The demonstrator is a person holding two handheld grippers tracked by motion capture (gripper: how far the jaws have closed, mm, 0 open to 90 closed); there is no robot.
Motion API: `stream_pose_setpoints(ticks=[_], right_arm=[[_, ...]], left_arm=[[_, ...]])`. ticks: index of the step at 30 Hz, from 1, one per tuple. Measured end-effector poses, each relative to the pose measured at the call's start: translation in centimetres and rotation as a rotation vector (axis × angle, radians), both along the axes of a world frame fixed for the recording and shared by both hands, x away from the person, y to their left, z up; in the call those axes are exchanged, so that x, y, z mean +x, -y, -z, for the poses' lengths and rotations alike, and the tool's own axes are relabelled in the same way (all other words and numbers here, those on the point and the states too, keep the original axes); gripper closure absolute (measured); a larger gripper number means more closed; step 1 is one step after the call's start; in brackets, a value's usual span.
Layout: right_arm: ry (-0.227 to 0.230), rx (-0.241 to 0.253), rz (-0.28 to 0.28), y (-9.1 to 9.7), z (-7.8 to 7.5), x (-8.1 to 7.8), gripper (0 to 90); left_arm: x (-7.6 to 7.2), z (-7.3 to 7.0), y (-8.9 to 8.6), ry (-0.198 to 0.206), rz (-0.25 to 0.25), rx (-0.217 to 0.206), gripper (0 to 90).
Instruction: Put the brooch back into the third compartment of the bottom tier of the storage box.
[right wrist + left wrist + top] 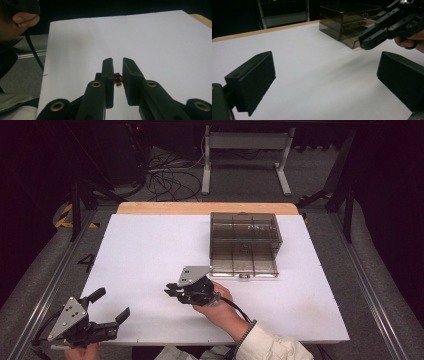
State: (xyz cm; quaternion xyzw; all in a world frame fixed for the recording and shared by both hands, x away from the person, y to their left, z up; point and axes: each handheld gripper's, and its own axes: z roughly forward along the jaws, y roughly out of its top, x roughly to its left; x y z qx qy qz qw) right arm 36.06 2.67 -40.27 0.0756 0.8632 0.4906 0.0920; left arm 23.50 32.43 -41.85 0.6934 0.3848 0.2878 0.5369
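Note:
My right gripper (172, 292) hovers over the middle of the white board (150, 250), held in a hand with a white sleeve. Its jaws are shut on a small shiny brown bead (118, 78) pinched between the pads, a little back from the tips. From the left gripper view, the right gripper (365, 44) hangs in front of a smoky clear compartment box (347, 22). This box (244, 245) stands at the back right of the board. My left gripper (112, 304) sits at the front left corner, open and holding nothing, its pads (254, 80) wide apart.
The board lies on a table with a wooden back edge (205, 208). Cables (167, 180) and a white metal stand (245, 155) are on the floor behind. Metal rails (45, 280) run along both sides. The other hand (22, 18) shows at the upper left of the right gripper view.

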Motion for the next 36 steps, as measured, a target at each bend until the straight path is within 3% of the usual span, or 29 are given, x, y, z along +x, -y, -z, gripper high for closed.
stream_pose_setpoints(ticks=[9, 25, 30, 36], right_arm=[[0.023, 0.015, 0.029, 2.0, -1.1, 0.2, 80.4], [0.063, 0.002, 0.057, 3.4, -1.7, 0.5, 80.4], [0.086, -0.014, 0.081, 4.4, -2.2, 0.7, 80.4], [0.084, -0.026, 0.128, 6.3, -2.5, 1.3, 80.4]], left_arm=[[0.1, 0.0, 0.1, -0.003, 0.004, 0.004, 2.5], [0.1, 0.0, 0.0, -0.004, 0.002, 0.002, 2.5], [0.3, 0.1, 0.1, -0.001, 0.004, 0.0, 2.5], [0.6, 0.0, 0.3, -0.004, 0.014, 0.002, 2.5]])
